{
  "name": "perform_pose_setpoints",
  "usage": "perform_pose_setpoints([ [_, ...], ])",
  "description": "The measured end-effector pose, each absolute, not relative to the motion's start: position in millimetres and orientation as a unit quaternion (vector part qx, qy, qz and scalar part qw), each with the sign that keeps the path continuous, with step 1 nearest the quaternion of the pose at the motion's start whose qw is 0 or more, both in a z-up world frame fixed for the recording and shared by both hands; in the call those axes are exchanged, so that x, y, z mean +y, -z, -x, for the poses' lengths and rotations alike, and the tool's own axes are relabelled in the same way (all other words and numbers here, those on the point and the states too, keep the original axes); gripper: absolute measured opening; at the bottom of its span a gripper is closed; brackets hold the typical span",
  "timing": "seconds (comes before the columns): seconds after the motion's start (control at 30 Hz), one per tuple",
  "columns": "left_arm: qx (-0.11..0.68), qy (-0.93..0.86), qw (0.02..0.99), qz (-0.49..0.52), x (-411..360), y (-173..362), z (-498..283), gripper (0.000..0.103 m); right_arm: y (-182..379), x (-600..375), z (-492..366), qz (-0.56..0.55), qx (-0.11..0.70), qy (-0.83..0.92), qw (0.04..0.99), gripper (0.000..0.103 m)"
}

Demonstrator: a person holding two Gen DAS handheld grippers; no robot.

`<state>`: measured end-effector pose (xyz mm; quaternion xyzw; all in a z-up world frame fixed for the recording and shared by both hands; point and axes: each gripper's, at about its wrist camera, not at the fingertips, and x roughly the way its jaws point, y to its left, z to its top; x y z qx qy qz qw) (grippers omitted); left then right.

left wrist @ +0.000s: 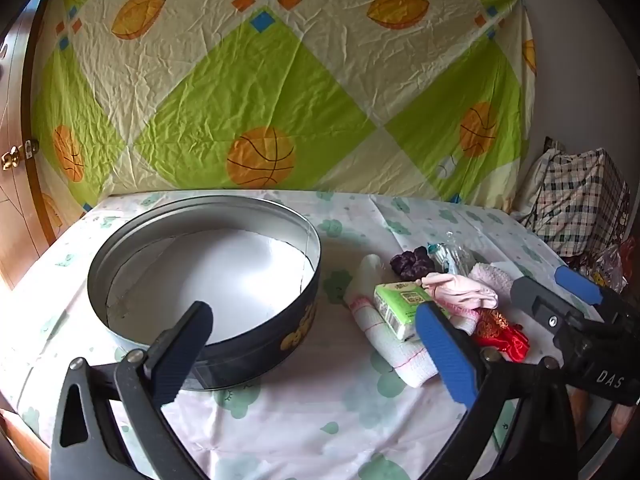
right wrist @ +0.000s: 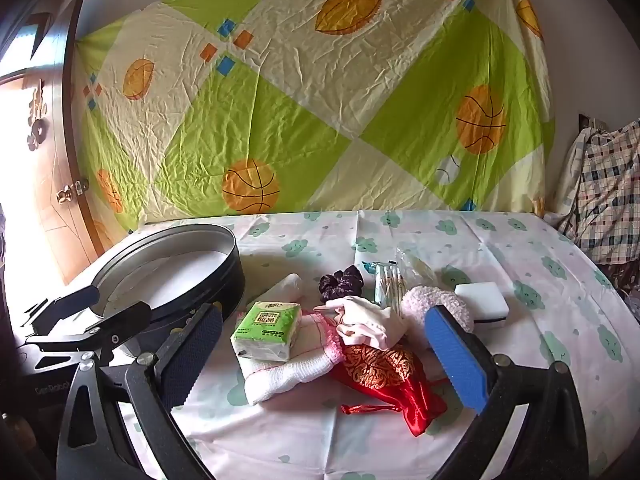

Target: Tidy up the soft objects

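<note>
A round dark tin (left wrist: 264, 354) (right wrist: 230, 276) with a pale inside stands empty on the left of the table. To its right lies a heap of soft things. A green tissue pack (left wrist: 402, 306) (right wrist: 268, 330) rests on a white towel (left wrist: 390, 350) (right wrist: 288, 372). Beside them are a pink cloth (left wrist: 460, 290) (right wrist: 360, 322), a red pouch (left wrist: 504, 336) (right wrist: 384, 376), a dark scrunchie (left wrist: 410, 264) (right wrist: 340, 280), a fluffy pink piece (right wrist: 440, 300) and a white sponge (right wrist: 482, 298). My left gripper (left wrist: 316, 356) (right wrist: 96, 312) is open over the tin's near edge. My right gripper (right wrist: 324, 356) (left wrist: 556, 292) is open just short of the heap, holding nothing.
A packet of cotton swabs (right wrist: 386, 284) lies behind the heap. The table wears a floral cloth (left wrist: 320, 420). A basketball-print sheet (left wrist: 260, 100) hangs on the wall behind. A plaid bag (left wrist: 576, 200) stands at the right and a wooden door (right wrist: 52, 208) at the left.
</note>
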<state>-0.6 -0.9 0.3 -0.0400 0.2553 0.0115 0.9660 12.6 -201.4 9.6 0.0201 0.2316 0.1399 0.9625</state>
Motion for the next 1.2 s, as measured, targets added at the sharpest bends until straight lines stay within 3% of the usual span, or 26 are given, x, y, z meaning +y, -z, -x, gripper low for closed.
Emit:
perform_pose_setpoints([
  [1.2, 0.258, -0.017, 0.965, 0.040, 8.6, -2.0, -0.2, 0.103, 3.1, -207.1, -12.3, -0.043, 0.244, -0.146, 0.958, 0.103],
])
